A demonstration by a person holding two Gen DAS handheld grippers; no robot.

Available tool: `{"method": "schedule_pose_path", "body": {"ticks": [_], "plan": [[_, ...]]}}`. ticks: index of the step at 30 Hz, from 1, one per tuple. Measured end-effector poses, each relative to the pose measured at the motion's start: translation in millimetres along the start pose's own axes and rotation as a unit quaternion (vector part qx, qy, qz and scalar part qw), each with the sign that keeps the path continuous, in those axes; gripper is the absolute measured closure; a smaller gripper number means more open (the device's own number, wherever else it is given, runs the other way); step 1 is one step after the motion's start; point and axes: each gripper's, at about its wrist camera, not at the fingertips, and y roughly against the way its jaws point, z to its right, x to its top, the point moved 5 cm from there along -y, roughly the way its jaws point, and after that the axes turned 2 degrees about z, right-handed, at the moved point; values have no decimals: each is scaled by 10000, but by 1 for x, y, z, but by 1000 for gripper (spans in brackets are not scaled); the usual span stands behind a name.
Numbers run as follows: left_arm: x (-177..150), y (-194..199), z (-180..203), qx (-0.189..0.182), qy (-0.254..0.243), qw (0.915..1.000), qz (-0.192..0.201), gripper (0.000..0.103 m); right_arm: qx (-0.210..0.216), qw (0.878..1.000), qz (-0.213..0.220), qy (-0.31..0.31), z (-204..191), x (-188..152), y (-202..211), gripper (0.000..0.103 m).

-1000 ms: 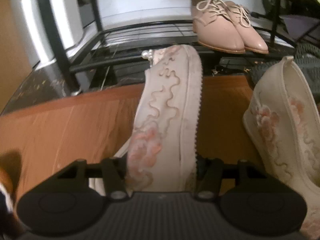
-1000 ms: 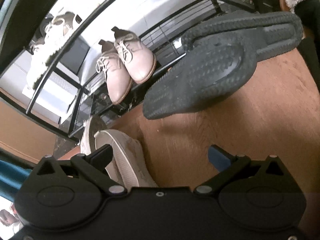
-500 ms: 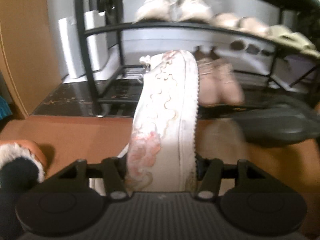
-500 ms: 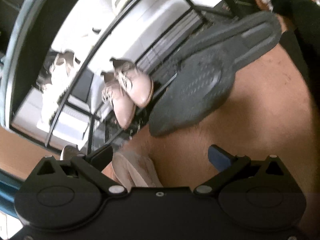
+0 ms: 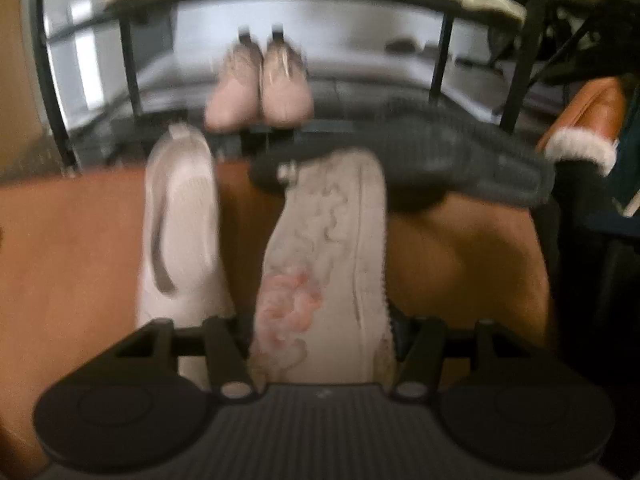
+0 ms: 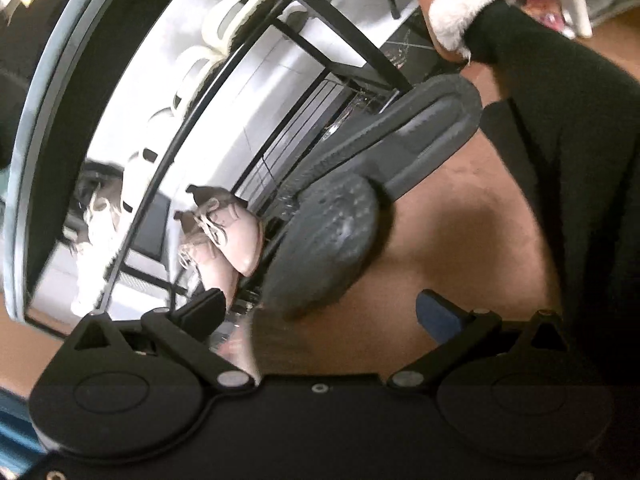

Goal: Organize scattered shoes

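Left wrist view, blurred: a black metal shoe rack fills the background, with a pair of pink lace-up shoes on its lower shelf and pale shoes on the shelf above. On the brown floor before it lie dark grey slippers and a white slip-on shoe. The left claw grips an embroidered cream shoe by its heel end, toe pointing toward the rack. In the right wrist view, the right claw stands open with nothing between its fingers, hanging above the floor near the slippers' soles.
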Motion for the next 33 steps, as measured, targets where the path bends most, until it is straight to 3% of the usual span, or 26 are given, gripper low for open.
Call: {"method": "schedule_pose_path", "body": {"ticks": [3,8,13,15,19,23,30,33], "plan": [[-4,-7,6,240,-296,9990,227,47,-99,9999,-60,47,8,-1,-2,0],[1,-25,8,244,-169,9996,34,46,-128,9998,-155,27,12,-4,-6,0],[-9,-29,-1,168,-312,9991,-228,26,-105,9995,-281,137,7,-8,-9,0],[-12,-22,-6,83,-306,9994,-130,23,-100,9992,-283,246,4,-9,-7,0],[-6,0,-8,-288,-328,9990,18,8,-183,9982,-339,464,1,-11,-8,0],[8,29,-15,-439,-312,9979,348,5,-140,9959,-525,729,-10,-16,-10,0],[29,74,-59,-493,13,9951,854,3,-227,9752,-796,2052,-44,-49,-24,0],[32,84,-83,-269,16,9948,983,1,-268,9663,-936,2383,-54,-64,-35,0]]}}
